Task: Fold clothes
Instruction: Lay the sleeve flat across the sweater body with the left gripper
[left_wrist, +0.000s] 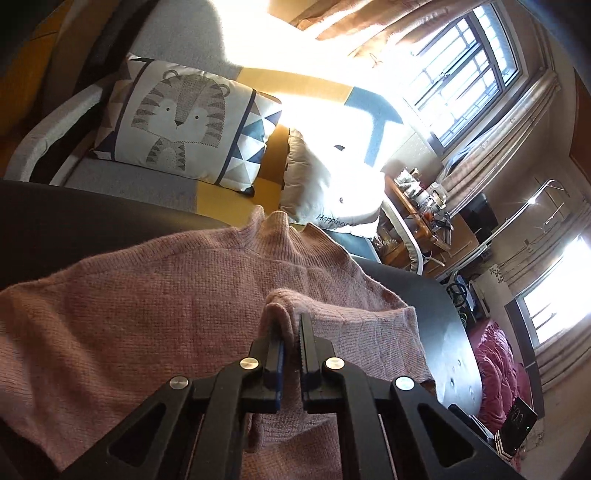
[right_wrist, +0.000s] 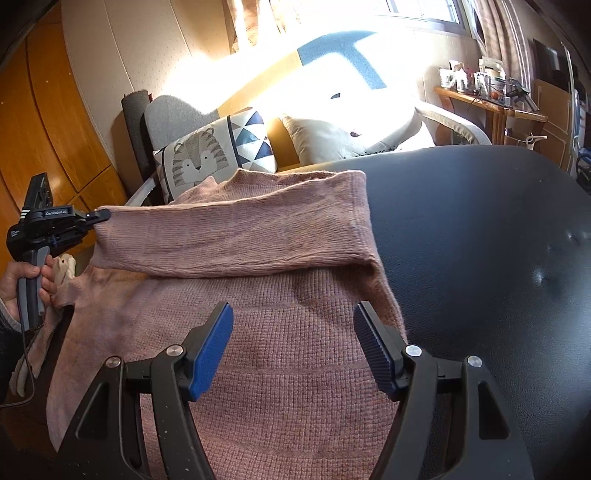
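A pink knitted sweater (right_wrist: 280, 354) lies spread on a black leather surface (right_wrist: 480, 229). One sleeve (right_wrist: 236, 236) is folded across the body towards the left. My left gripper (left_wrist: 291, 325) is shut on the cuff of that sleeve (left_wrist: 284, 302); in the right wrist view the left gripper (right_wrist: 101, 214), held by a hand (right_wrist: 22, 280), pinches the sleeve end at the sweater's left side. My right gripper (right_wrist: 293, 332) hovers open over the sweater's body with nothing between its blue pads (right_wrist: 212, 347).
Behind the black surface stands a sofa with a tiger-print cushion (right_wrist: 218, 151) and a white cushion (right_wrist: 332, 136). A wooden side table (right_wrist: 487, 99) with small items is at the far right. Wooden cabinet doors (right_wrist: 48, 122) are on the left.
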